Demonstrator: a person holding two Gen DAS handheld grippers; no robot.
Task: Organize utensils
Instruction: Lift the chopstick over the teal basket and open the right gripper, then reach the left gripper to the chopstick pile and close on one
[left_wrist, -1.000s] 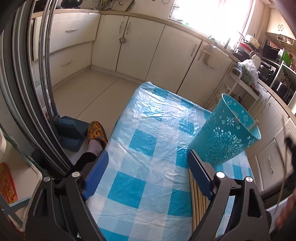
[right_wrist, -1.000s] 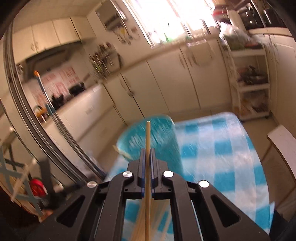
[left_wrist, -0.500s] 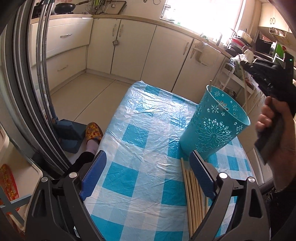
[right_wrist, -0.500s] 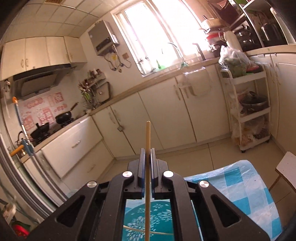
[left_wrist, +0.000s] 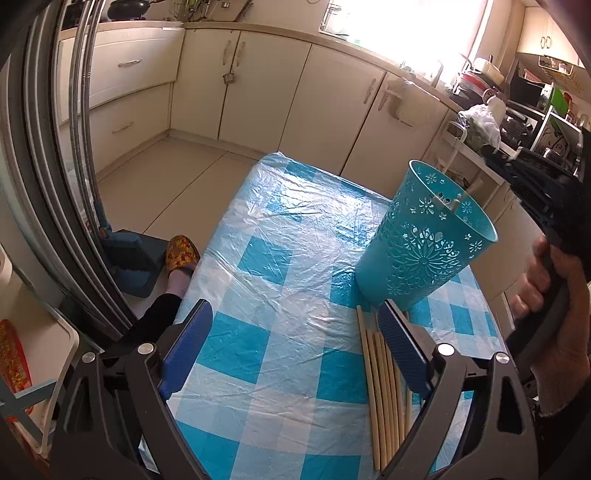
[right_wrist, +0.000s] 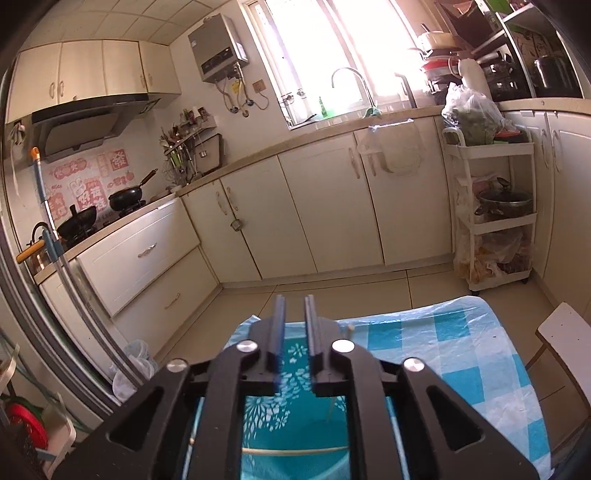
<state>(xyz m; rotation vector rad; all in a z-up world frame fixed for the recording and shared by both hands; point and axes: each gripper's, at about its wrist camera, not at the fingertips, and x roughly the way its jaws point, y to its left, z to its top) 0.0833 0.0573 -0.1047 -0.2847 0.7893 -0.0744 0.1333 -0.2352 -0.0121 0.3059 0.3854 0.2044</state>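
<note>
A teal perforated cup stands on the blue-checked tablecloth, with chopstick ends showing at its rim. Several wooden chopsticks lie on the cloth just in front of it. My left gripper is open and empty above the near part of the table, its right finger beside the loose chopsticks. My right gripper is slightly open and empty, directly above the cup; chopsticks lie inside the cup. In the left wrist view the right gripper is held by a hand at the right.
Kitchen cabinets and a white trolley stand beyond the table. A white chair is at the table's right edge. A slippered foot and a blue dustpan are on the floor to the left.
The right gripper rose above the cup, opened and let go of its chopstick, which is now in the cup. The left gripper pulled back a little.
</note>
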